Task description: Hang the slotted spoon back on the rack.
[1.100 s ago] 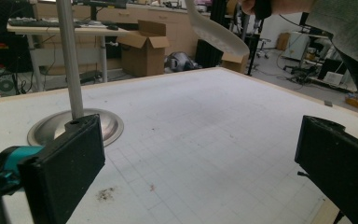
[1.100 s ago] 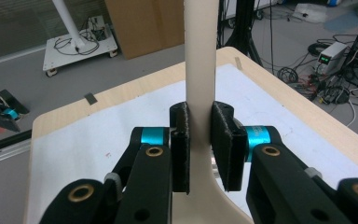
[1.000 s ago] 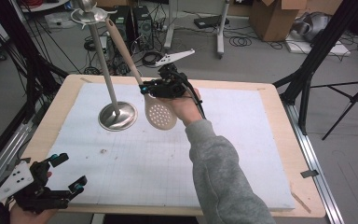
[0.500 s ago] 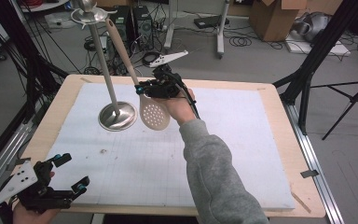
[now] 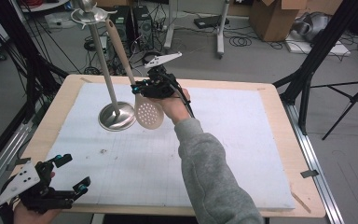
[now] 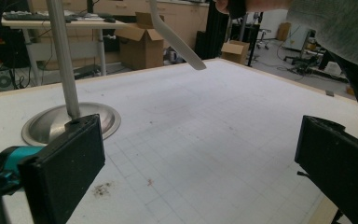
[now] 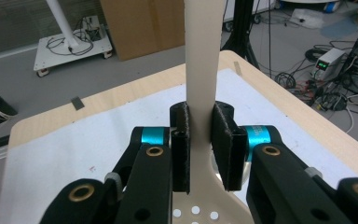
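Note:
A beige perforated skimmer (image 5: pixel 149 114) hangs tilted above the white mat, its long handle (image 5: pixel 119 51) rising to the hooks at the top of a metal stand (image 5: pixel 103 65). Whether the handle's end rests on a hook is unclear. My right gripper (image 5: pixel 142 88) is shut on the handle just above the perforated head, and in the right gripper view both pads press the handle (image 7: pixel 204 56). The stand's round base (image 5: pixel 116 116) sits on the mat beside the skimmer head. My left gripper (image 5: pixel 73 173) is open at the front left edge, and its view faces the stand base (image 6: pixel 51 123).
The white gridded mat (image 5: pixel 223 154) covers a wooden table (image 5: pixel 279 112). Black tripod legs (image 5: pixel 307 84) stand to the right, with a dark frame and cables to the left. A small brown stain (image 6: pixel 101 188) marks the mat near my left gripper.
My right gripper has carried the skimmer a little to the left, closer to the stand's pole and base. My left gripper has shifted slightly and stays open.

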The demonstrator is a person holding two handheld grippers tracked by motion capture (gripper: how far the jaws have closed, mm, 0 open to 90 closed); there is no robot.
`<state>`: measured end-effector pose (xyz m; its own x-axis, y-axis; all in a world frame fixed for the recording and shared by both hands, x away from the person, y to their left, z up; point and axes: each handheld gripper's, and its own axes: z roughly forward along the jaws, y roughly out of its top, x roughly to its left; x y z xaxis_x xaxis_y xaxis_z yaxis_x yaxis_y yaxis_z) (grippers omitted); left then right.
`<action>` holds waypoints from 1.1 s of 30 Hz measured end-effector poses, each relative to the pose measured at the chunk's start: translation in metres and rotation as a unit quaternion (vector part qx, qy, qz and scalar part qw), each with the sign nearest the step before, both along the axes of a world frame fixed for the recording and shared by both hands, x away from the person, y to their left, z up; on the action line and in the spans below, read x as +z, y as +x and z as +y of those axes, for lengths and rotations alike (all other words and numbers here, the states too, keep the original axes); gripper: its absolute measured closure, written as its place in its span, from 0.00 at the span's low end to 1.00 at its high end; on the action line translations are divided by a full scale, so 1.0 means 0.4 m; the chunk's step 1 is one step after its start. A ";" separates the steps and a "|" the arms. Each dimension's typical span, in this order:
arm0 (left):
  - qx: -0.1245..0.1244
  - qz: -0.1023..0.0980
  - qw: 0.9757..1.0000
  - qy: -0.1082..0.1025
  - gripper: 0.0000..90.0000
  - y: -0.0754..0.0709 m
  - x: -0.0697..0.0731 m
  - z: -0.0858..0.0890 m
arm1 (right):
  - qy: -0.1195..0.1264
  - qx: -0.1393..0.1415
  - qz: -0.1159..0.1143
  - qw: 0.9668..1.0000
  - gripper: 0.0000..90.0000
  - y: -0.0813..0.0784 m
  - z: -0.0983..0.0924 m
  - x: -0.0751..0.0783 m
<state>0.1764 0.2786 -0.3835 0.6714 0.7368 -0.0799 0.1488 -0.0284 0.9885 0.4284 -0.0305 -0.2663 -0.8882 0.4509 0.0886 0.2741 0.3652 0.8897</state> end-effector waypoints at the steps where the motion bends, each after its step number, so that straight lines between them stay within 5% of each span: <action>1: 0.000 0.000 1.000 0.000 0.02 0.000 0.000 0.000 | 0.000 0.000 0.000 1.000 0.87 0.000 0.000 0.000; 27: 0.009 0.007 1.000 -0.002 0.02 -0.007 -0.011 0.006 | 0.021 0.006 0.020 1.000 0.86 0.022 0.063 -0.027; 33: 0.006 0.008 1.000 0.002 0.02 -0.004 -0.014 0.000 | 0.013 -0.006 0.024 1.000 0.69 0.023 0.057 -0.032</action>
